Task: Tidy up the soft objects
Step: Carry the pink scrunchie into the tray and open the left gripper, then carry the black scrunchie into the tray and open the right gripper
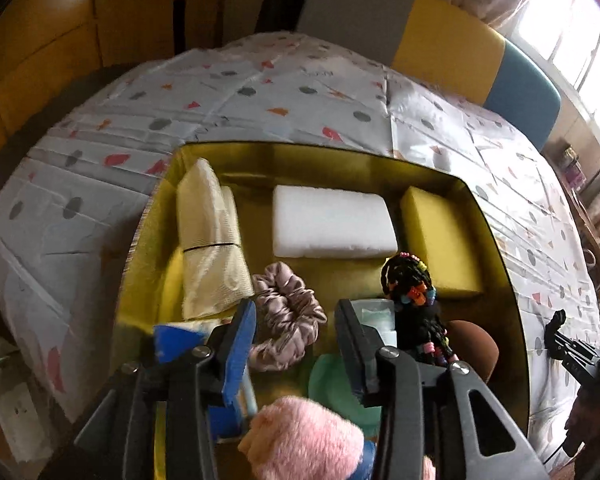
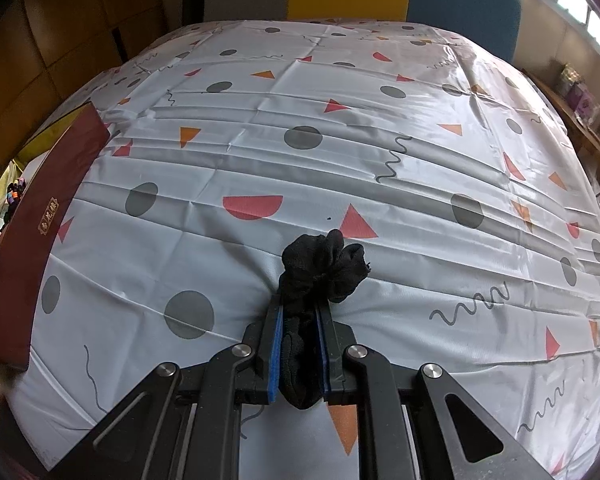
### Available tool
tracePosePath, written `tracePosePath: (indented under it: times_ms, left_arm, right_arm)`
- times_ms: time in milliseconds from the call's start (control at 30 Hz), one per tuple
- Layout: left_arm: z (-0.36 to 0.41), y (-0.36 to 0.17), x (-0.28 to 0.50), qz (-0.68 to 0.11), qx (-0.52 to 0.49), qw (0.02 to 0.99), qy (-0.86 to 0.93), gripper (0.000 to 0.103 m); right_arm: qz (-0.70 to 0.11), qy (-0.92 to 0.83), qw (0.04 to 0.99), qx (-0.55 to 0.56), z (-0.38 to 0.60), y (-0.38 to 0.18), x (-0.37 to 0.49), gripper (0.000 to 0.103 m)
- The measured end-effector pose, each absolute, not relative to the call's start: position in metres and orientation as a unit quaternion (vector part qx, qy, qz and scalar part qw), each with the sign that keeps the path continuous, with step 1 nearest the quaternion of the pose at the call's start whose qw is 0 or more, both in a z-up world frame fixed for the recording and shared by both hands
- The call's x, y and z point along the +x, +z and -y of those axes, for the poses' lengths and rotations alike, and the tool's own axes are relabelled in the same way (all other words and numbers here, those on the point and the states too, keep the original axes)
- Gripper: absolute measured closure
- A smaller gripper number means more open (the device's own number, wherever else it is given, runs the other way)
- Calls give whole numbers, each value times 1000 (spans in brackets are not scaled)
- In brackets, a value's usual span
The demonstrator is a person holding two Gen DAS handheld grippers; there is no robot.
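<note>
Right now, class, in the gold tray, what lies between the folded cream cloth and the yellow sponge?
A white foam block lies between the cream cloth and the yellow sponge, apart from both, on the gold tray. The left wrist view shows it.

- A table under a pale tablecloth (image 2: 340, 152) printed with grey dots, red and orange shapes and squiggles fills both views.
- At 12 o'clock, past the table's far edge, stand chair backs: grey (image 1: 356, 0), yellow (image 1: 448, 44) and blue (image 1: 520, 96).
- A bright window (image 1: 580, 36) lies at 2 o'clock, daylight glaring on the cloth.
- Brown wood panelling (image 2: 60, 32) sits at 10 o'clock.
</note>
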State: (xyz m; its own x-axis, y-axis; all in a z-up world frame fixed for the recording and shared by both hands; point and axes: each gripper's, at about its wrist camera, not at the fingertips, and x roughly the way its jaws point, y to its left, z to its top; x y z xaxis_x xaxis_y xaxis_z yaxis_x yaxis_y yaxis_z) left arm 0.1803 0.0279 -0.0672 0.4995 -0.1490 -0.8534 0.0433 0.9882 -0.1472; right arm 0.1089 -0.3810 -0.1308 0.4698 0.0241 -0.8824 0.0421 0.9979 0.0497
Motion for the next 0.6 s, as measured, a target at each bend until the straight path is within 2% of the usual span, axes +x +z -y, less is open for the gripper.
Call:
tracePosePath:
  times_ms: [600]
  left_arm:
    - [-30,-6,93,-383,-11,924,-7,62]
  right_arm:
    - [-512,-8,859,14,379,-131,109,89]
